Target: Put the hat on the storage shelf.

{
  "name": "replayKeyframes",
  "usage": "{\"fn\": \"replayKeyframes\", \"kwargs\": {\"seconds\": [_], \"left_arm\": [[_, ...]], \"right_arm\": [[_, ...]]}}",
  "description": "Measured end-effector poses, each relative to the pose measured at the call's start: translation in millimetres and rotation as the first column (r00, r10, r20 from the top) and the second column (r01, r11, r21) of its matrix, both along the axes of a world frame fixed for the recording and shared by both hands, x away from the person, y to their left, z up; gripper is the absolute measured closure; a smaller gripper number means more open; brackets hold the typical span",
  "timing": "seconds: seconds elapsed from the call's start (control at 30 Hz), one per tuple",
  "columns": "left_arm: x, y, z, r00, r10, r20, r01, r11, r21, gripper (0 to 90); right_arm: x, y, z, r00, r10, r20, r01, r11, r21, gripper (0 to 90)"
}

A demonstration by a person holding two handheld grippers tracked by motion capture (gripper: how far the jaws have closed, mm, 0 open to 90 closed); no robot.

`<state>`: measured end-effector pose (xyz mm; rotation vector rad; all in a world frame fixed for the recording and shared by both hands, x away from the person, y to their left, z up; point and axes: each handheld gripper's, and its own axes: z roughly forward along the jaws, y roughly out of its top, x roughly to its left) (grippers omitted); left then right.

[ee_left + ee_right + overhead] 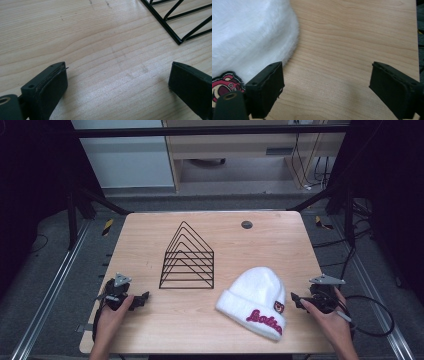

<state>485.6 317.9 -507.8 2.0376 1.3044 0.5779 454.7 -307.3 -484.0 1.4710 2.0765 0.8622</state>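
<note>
Here, a wooden table (150, 240) carries a black wire rack (187, 257) near its middle and a white beanie (255, 295) at the front right, lying flat with red lettering on its cuff. The left gripper (142, 298) rests at the table's front left, jaws spread wide over bare wood, nothing between them. The right gripper (296, 300) sits just beside the beanie's right side, jaws likewise spread and empty.

White hat (249, 37) beside spread jaws
</note>
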Motion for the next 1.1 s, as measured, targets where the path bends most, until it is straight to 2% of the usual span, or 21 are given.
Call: {"fn": "replayKeyframes", "kwargs": {"seconds": [0.1,0.13,0.23,0.3,0.47,0.67,0.8,0.93,1.0,1.03,1.1], "left_arm": [[0.0,0.0,0.0,1.0000,0.000,0.000,0.000,1.0000,0.000,1.4],[0.0,0.0,0.0,1.0000,0.000,0.000,0.000,1.0000,0.000,1.4],[-0.1,-0.1,0.0,1.0000,0.001,0.000,-0.001,1.0000,0.000,1.4],[-0.2,-0.1,0.0,1.0000,0.002,0.000,-0.002,1.0000,0.000,1.3],[-0.3,-0.1,-0.1,1.0000,0.001,0.000,-0.001,1.0000,-0.001,1.2],[-0.3,-0.1,0.0,1.0000,0.001,-0.001,-0.001,1.0000,-0.002,1.2],[-0.3,-0.1,-0.1,1.0000,0.001,0.000,-0.001,1.0000,-0.002,1.2],[-0.4,-0.1,-0.1,1.0000,0.001,0.000,-0.001,1.0000,-0.002,1.2],[-0.5,-0.1,-0.1,1.0000,0.001,0.000,-0.001,1.0000,-0.002,1.2],[-0.5,0.0,-0.1,1.0000,0.000,0.000,0.000,1.0000,-0.001,1.2],[-0.5,0.0,-0.2,1.0000,0.000,0.001,0.000,1.0000,-0.001,1.2]], "right_arm": [[4.9,1.1,5.3,0.9998,0.012,-0.014,-0.012,0.9999,-0.005,14.6],[10.9,4.9,11.2,0.9992,0.029,-0.029,-0.030,0.9991,-0.030,19.3],[21.8,13.8,19.2,0.9970,0.058,-0.052,-0.061,0.9955,-0.073,24.8],[25.7,16.9,22.0,0.9955,0.072,-0.061,-0.077,0.9937,-0.081,27.1],[47.0,36.4,34.4,0.9833,0.148,-0.106,-0.160,0.9795,-0.122,37.3],[60.1,47.4,43.7,0.9809,0.167,-0.100,-0.179,0.9761,-0.124,44.9],[67.8,54.8,48.5,0.9758,0.195,-0.098,-0.207,0.9691,-0.133,48.5],[77.7,64.4,47.9,0.9689,0.213,-0.127,-0.229,0.9651,-0.128,49.6],[79.8,66.5,46.8,0.9688,0.211,-0.130,-0.227,0.9661,-0.123,49.7],[84.4,70.2,43.6,0.9648,0.217,-0.149,-0.235,0.9645,-0.120,49.5],[87.8,72.9,40.6,0.9627,0.215,-0.164,-0.236,0.9640,-0.122,48.7]]}}
